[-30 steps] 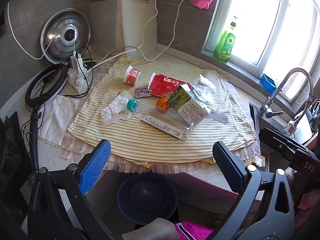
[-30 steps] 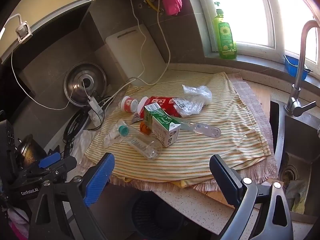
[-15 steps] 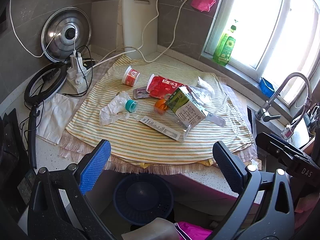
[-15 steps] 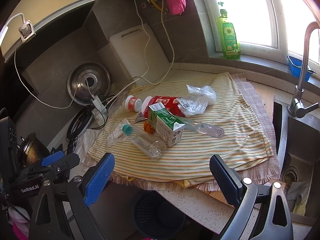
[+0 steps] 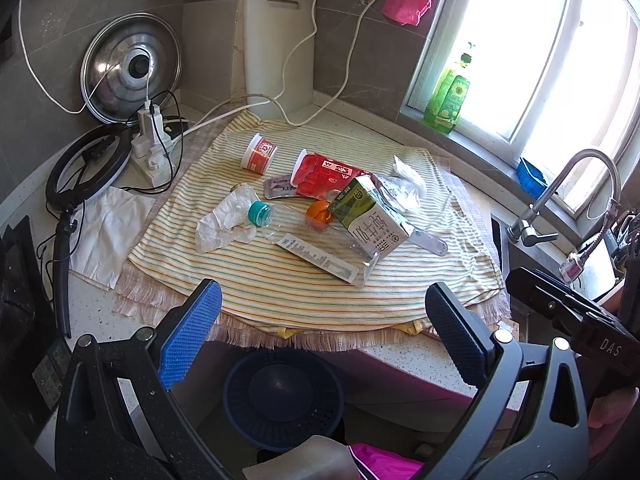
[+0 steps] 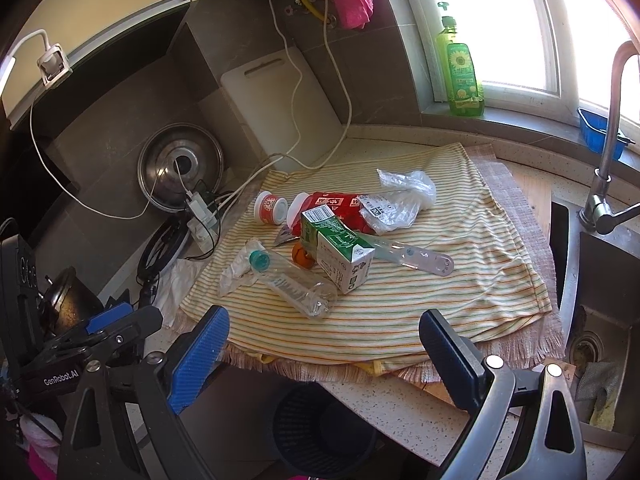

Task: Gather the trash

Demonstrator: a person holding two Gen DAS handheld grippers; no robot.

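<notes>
A: Left wrist view first. What is hard to see?

B: The blue basket [image 5: 283, 394] below the worktop [image 5: 416, 354] edge is partly cut off by a pale object at the bottom of the frame. The clear plastic bottle [image 5: 304, 240] with a teal cap is hard to trace; its label strip shows best. The milk carton [image 5: 370, 222] lies over a clear plastic strip [image 5: 428, 240] and hides part of an orange cap [image 5: 318, 214].

A: And the fingers?

B: The left gripper [image 5: 324, 332] has its fingers spread wide, holding and touching nothing, near the fringed striped cloth [image 5: 280, 288].

A: Right wrist view?

B: The basket [image 6: 320, 424] is dark and half hidden under the worktop [image 6: 400, 404]. The carton [image 6: 340, 252] covers part of the red packet [image 6: 332, 206]; a small yoghurt cup [image 6: 272, 208] lies left of it, a crumpled clear bag [image 6: 400, 196] to the right. The bottle [image 6: 292, 284] lies near the cloth's [image 6: 440, 312] middle.

A: Fingers there?

B: The right gripper [image 6: 324, 344] is likewise wide apart, empty, short of the trash.
</notes>
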